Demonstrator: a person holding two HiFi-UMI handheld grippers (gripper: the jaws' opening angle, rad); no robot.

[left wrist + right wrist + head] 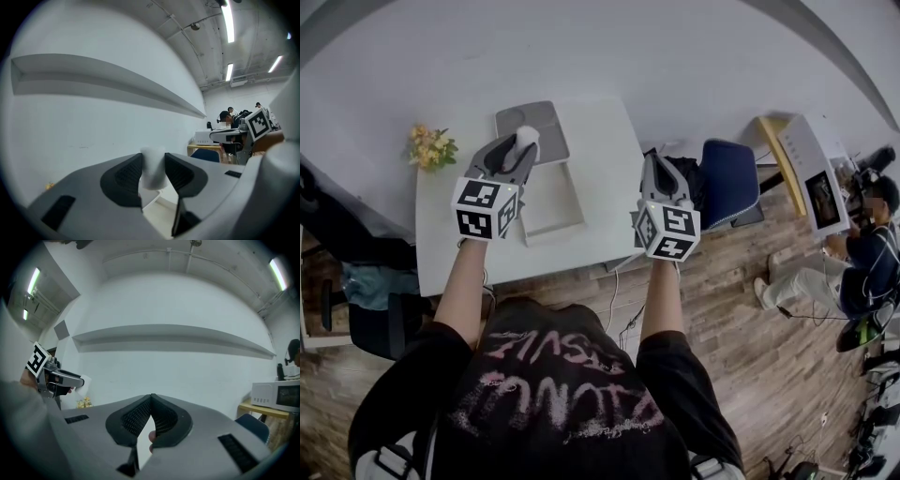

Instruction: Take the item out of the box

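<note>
Nearby, flowers (431, 147) near box (551, 202), blue chair (728, 183) beside table (609, 150)

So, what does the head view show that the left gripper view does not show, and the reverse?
Only the head view: the wooden floor and the person's black printed shirt.

Only the left gripper view: the ceiling strip lights, and from close up the ribbed pads pressing on both sides of the white item.

Both: the left gripper holding that white item, the marker cube of the right gripper, and the blue chair.
</note>
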